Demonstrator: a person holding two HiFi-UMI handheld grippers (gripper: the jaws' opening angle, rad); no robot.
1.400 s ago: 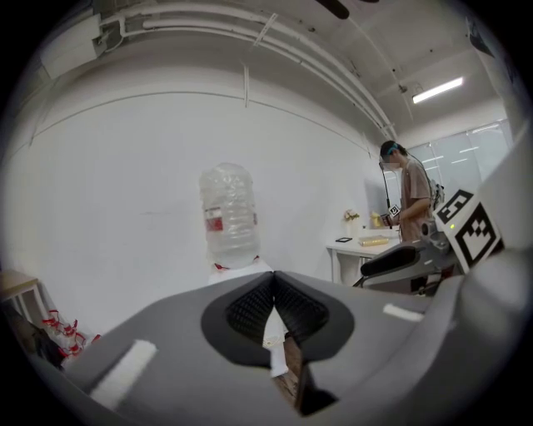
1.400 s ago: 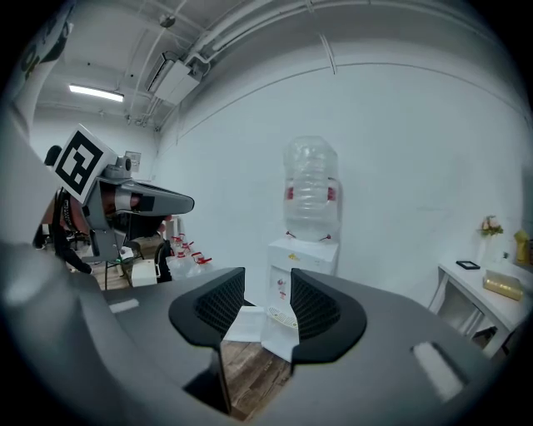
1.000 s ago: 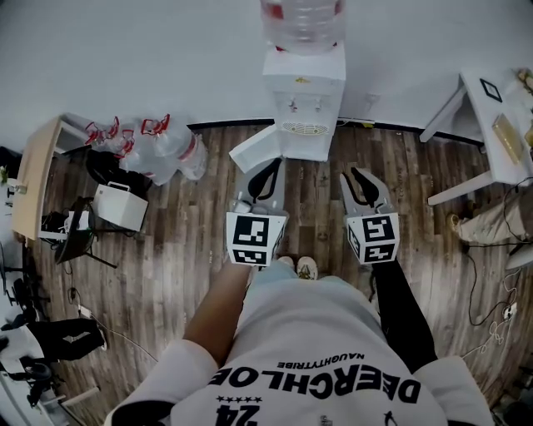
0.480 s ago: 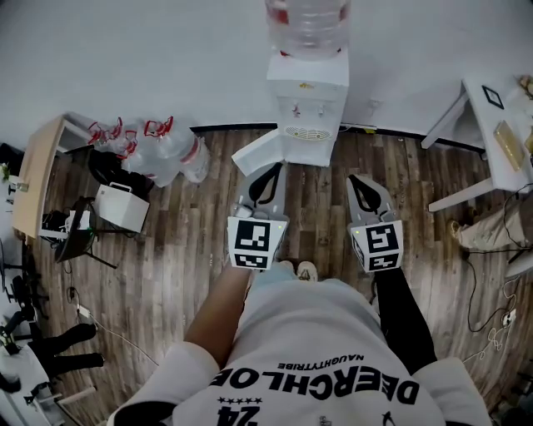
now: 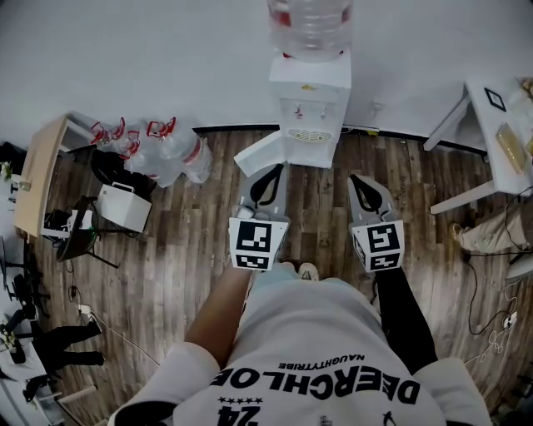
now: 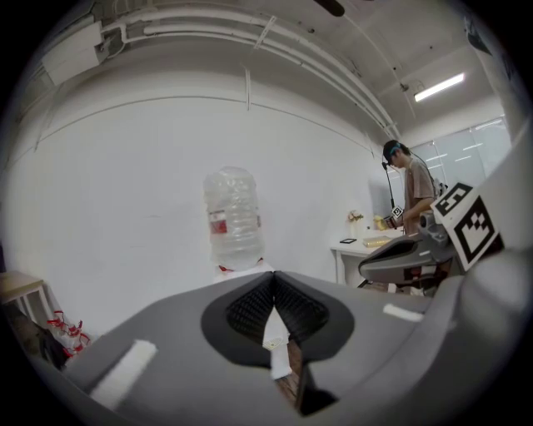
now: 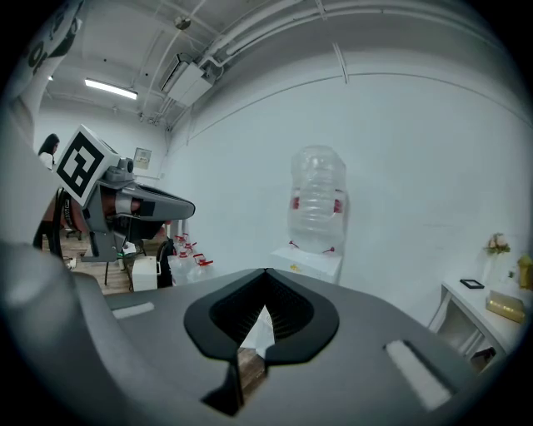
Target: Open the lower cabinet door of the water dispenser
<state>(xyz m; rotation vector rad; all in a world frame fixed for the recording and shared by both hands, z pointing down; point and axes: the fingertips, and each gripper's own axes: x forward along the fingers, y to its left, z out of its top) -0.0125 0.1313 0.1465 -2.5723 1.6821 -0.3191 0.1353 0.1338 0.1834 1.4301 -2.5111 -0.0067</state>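
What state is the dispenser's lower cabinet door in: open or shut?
Open. In the head view the lower cabinet door stands swung out to the left, at an angle from the front of the water dispenser.

Water dispenser (image 5: pixel 310 100): white, upright against the wall, clear bottle (image 5: pixel 308 23) on top.
Lower cabinet door (image 5: pixel 260 155): white, swung open to the dispenser's left side.

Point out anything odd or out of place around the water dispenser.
On the water dispenser, the lower cabinet door stands swung wide open, toward the left in the head view. Clear jugs lie heaped by the wall farther left. No spill or damage shows.
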